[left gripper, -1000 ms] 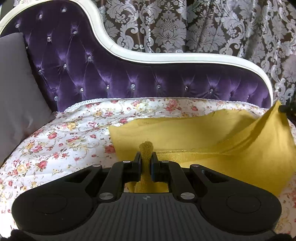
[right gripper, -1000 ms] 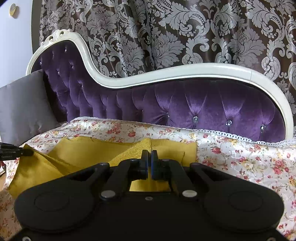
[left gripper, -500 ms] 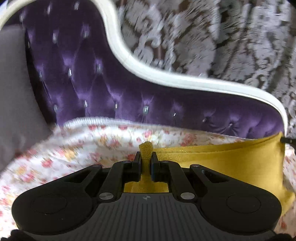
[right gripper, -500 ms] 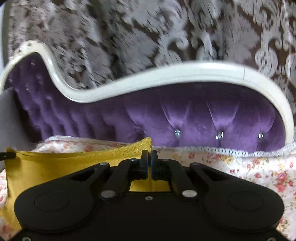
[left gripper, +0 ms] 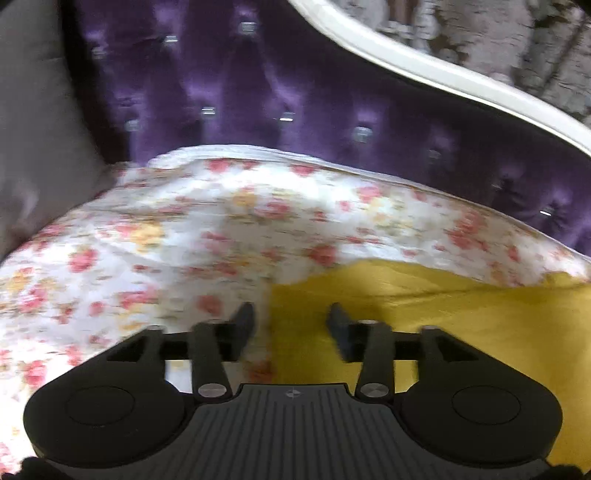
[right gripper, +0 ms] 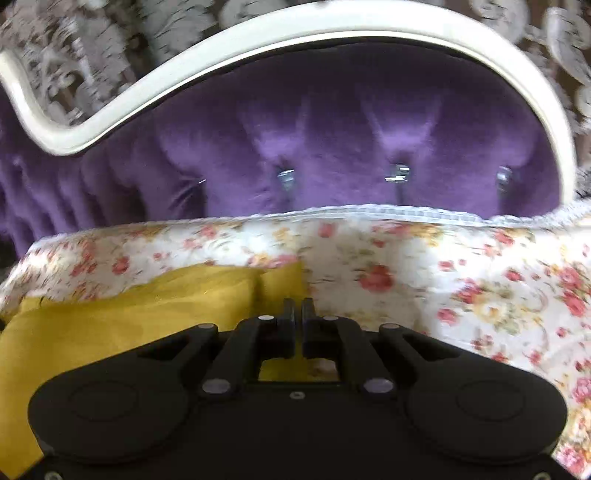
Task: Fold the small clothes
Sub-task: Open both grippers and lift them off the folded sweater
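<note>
A yellow cloth [left gripper: 443, 314] lies flat on the floral cover [left gripper: 184, 240] of a sofa, with its left edge running between my left gripper's fingers. My left gripper [left gripper: 291, 314] hangs just above that edge; its jaws are opening and the pads stand clear of the cloth. In the right wrist view the yellow cloth [right gripper: 147, 314] spreads to the left, its far corner flat on the floral cover [right gripper: 443, 277]. My right gripper [right gripper: 297, 306] sits at that corner. Only a thin slit shows between its jaws as they start to part on the cloth's edge.
A purple tufted backrest [left gripper: 295, 92] with a white frame [right gripper: 295, 33] rises close behind the cover. A grey cushion [left gripper: 37, 129] leans at the left end. A patterned curtain [right gripper: 92, 55] hangs behind the sofa.
Both grippers came forward and down, laying the raised cloth flat over itself. The left gripper let go of the pinched tuft and opened. The right gripper's jaws show a thin slit.
</note>
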The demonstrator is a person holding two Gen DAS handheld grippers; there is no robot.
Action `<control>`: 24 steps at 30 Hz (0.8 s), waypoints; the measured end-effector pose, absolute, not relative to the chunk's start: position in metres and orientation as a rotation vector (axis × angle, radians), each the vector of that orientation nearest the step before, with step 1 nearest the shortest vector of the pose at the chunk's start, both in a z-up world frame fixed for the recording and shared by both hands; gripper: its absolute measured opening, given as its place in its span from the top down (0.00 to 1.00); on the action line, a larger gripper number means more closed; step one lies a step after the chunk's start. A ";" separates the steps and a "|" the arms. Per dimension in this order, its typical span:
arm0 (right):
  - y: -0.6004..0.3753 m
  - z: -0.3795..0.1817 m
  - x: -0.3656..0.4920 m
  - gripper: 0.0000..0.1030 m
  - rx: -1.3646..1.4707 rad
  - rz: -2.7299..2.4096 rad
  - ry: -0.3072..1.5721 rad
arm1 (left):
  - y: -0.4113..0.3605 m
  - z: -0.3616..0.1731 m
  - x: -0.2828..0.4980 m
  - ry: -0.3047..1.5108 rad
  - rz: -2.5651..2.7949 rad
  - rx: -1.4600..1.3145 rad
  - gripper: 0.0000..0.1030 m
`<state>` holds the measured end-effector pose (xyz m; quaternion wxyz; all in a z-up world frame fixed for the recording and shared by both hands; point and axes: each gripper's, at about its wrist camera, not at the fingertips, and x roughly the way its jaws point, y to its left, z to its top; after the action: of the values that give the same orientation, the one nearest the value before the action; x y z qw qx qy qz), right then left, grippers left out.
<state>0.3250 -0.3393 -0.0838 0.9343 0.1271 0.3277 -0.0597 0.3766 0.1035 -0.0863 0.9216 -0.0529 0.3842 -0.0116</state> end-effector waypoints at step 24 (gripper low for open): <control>-0.223 -0.046 0.228 0.00 0.171 0.161 0.676 | 0.047 -0.068 0.231 0.749 -0.085 0.158 0.03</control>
<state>0.2282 -0.2233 -0.0455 0.9367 0.0837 0.3307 0.0788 0.2314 0.0466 -0.0679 0.9267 0.0770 0.3654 -0.0413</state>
